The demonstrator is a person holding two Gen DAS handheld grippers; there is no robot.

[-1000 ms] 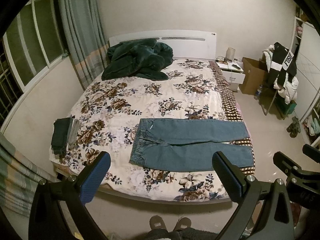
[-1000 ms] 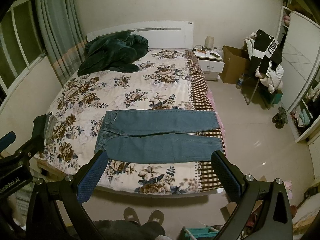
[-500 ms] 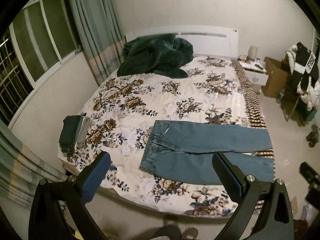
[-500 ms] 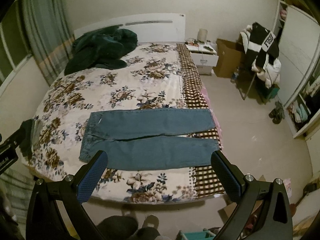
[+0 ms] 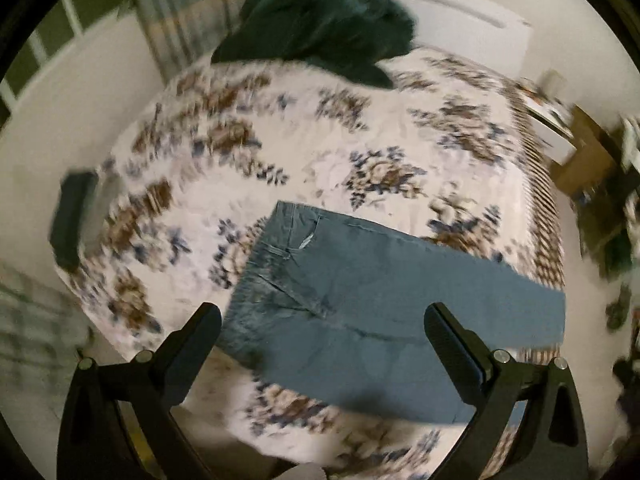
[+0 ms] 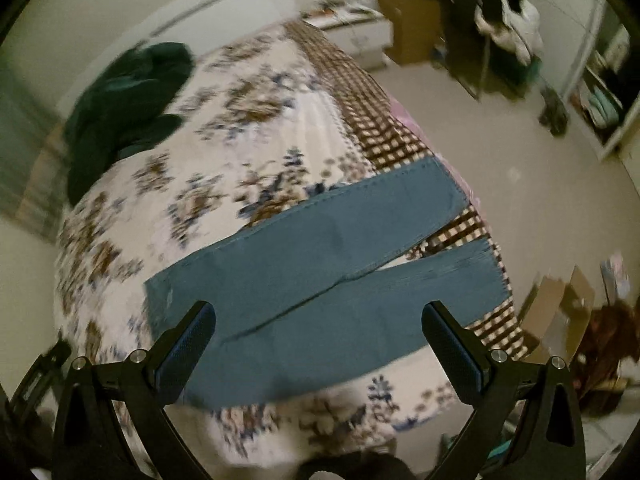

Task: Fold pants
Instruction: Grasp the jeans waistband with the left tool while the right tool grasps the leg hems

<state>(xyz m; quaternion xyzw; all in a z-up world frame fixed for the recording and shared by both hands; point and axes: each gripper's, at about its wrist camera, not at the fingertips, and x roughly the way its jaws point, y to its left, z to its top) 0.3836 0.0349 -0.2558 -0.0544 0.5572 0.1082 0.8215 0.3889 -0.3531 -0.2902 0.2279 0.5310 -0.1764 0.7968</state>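
Left wrist view: the left gripper (image 5: 322, 338) hangs over the waist end of the jeans (image 5: 384, 300), jaws spread wide, gripping nothing; the jeans lie flat on the near side of the bed (image 5: 320, 152). Right wrist view: the right gripper (image 6: 318, 336), jaws also spread, sits above the legs (image 6: 332, 276); the picture is blurred, and a rushed pinch could snag the bedspread or catch only one layer.

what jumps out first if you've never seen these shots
The blue jeans lie spread flat across the near edge of the floral bedspread, legs reaching toward its checked border. A dark green blanket sits heaped by the headboard. Both the left gripper and right gripper hang open above the denim.
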